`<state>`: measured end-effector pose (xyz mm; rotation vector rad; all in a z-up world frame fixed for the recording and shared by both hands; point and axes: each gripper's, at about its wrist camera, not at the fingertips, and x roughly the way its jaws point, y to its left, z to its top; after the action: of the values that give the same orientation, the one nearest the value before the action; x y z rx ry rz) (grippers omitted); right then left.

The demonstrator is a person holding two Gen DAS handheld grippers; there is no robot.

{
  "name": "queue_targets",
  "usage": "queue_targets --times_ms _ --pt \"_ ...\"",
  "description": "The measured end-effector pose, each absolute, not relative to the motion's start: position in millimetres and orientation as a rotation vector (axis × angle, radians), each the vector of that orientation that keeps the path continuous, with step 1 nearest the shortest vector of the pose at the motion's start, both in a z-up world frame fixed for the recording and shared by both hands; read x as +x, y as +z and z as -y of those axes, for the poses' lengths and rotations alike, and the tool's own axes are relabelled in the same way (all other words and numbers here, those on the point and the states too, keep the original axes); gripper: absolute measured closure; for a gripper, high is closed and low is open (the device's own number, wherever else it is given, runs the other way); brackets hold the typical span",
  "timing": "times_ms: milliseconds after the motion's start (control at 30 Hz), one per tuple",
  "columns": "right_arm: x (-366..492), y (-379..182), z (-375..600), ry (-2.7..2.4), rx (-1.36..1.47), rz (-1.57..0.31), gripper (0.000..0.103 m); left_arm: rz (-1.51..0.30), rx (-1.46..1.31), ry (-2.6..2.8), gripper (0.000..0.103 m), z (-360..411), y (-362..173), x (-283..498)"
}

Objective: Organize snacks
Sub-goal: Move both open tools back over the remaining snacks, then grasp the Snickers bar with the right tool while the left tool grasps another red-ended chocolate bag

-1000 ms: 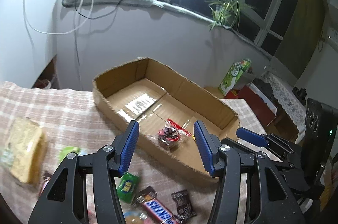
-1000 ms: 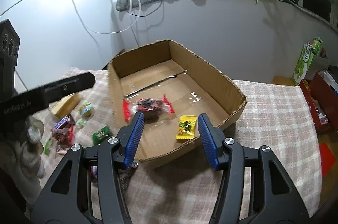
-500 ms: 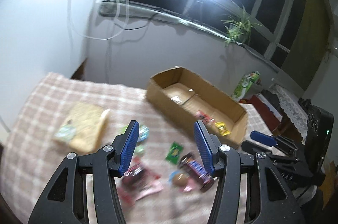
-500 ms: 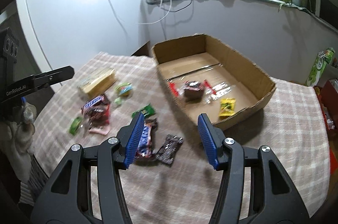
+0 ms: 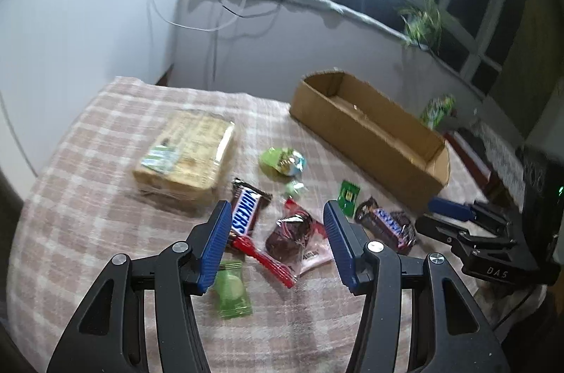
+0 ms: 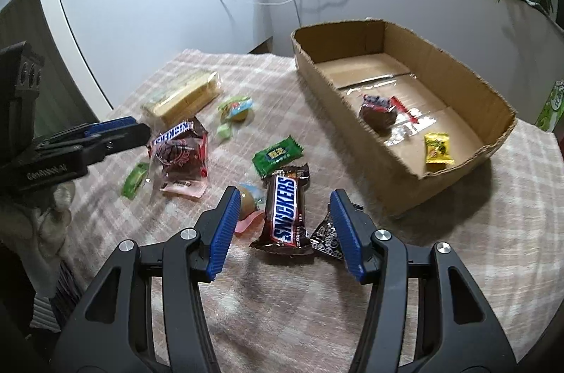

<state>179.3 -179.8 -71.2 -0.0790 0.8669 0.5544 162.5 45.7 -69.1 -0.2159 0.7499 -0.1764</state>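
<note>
Loose snacks lie on a checked tablecloth beside an open cardboard box [image 6: 500,140] [image 5: 366,140]. My right gripper [image 6: 283,228] hangs open above a Snickers bar [image 6: 286,214], which shows between its blue pads without being touched; a dark patterned packet [image 6: 326,237] lies next to it. My left gripper [image 5: 275,241] is open over a clear packet with a dark cake [image 5: 292,237], with another Snickers bar [image 5: 246,214] by its left pad. Inside the box sit a wrapped dark cake [image 6: 377,116] and a yellow candy [image 6: 437,147].
A large yellowish cracker pack [image 5: 187,151] [image 6: 183,94] lies at the cloth's far left. Green candies [image 6: 278,156] [image 5: 231,292] and a round green-wrapped sweet [image 5: 282,160] are scattered around. A white wall and a windowsill with a plant stand behind the table.
Both grippers have drawn back from the box and swung left and down over the scattered snacks. Their jaws kept the same width, and nothing was picked up.
</note>
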Motion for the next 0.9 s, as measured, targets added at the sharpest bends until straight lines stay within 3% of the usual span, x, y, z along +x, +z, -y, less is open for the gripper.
queue_targets --times_ms 133,267,600,667,800,833,900 --pt "185.7 -79.4 177.1 0.557 -0.065 -0.894 0.048 -0.788 -0.161 -0.198 0.05 -35.5 -83.2 172.4" --pt "192.1 -86.4 170.9 0.554 -0.074 -0.915 0.057 -0.815 -0.106 -0.213 0.05 -28.5 -92.0 177.7" --pt "205.3 -105.9 161.1 0.535 -0.087 -0.974 0.063 -0.841 -0.017 -0.218 0.05 -17.2 -105.7 185.0" --pt "205.3 -105.5 160.0 0.537 -0.092 -0.975 0.071 -0.838 -0.006 -0.221 0.05 -15.4 -106.4 184.6" --pt "203.8 -105.6 158.0 0.536 -0.104 -0.972 0.073 -0.837 0.031 -0.234 0.05 -8.2 -107.7 185.8" --pt "203.4 -105.6 158.1 0.536 -0.103 -0.971 0.073 -0.845 0.04 -0.243 0.057 -5.3 -109.1 185.8" --pt "203.4 -105.8 158.8 0.536 -0.095 -0.971 0.073 -0.845 0.054 -0.245 0.061 -2.5 -111.2 185.5"
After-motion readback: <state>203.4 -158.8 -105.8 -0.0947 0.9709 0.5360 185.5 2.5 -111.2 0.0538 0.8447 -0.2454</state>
